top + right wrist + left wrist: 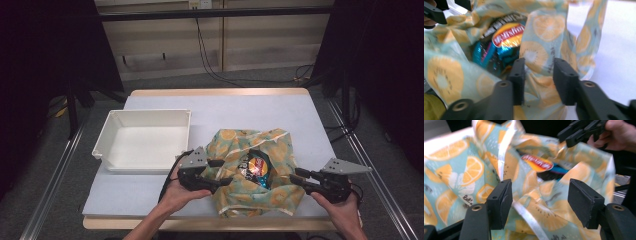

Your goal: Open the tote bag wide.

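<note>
A fabric bag [235,142] printed with orange slices on teal lies crumpled on the near middle of the table. Its mouth gapes upward, and inside it lies a shiny snack packet [256,167] with a red and yellow label [507,35]. My left gripper [225,172] is at the bag's left edge. Its jaws stand wide apart, with loose cloth and a white hem strip [529,218] between them, unpressed. My right gripper [294,176] is at the bag's right edge, open, with a fold of the cloth [539,57] in the gap between its pads.
An empty white plastic tray [145,117] stands to the left of the bag on the pale tabletop [240,107]. Black curtains flank the table, and cables run over the floor behind it. The person's hands come in from the table's near edge.
</note>
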`<act>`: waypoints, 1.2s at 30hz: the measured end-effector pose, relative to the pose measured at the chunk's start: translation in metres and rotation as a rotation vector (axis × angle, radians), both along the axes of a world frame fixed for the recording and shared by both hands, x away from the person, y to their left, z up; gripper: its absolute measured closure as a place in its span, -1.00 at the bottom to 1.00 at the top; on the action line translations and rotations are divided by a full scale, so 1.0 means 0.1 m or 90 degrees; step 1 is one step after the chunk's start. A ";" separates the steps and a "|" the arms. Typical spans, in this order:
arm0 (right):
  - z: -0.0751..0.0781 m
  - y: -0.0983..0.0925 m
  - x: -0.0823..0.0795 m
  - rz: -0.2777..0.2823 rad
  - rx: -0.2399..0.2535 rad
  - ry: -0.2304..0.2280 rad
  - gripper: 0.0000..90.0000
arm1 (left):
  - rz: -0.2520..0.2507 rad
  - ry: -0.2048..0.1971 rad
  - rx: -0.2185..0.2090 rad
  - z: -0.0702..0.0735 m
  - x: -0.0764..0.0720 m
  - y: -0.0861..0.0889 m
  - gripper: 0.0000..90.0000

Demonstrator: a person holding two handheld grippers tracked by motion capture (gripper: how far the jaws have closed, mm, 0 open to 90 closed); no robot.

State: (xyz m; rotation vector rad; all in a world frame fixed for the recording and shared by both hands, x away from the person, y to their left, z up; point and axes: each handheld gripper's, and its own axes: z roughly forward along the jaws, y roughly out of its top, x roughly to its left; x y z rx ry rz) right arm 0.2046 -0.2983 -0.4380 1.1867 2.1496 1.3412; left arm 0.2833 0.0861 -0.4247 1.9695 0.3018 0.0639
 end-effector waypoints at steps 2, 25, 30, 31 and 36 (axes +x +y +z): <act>0.05 0.02 -0.03 0.003 0.008 -0.007 0.34 | -0.004 -0.007 -0.011 0.09 -0.04 0.01 -0.17; 0.07 0.07 -0.09 0.015 0.023 -0.019 0.23 | -0.113 -0.006 0.097 -0.01 0.05 -0.93 0.42; 0.06 0.07 -0.08 0.021 0.026 -0.016 0.21 | -0.130 -0.044 0.157 -0.07 -0.05 -0.99 0.32; 0.06 0.07 -0.08 0.023 0.026 -0.015 0.21 | -0.136 -0.048 0.166 -0.09 -0.07 -1.00 0.28; 0.05 0.09 -0.07 0.029 0.024 -0.011 0.20 | -0.157 -0.082 0.194 -0.16 -0.16 -1.05 0.08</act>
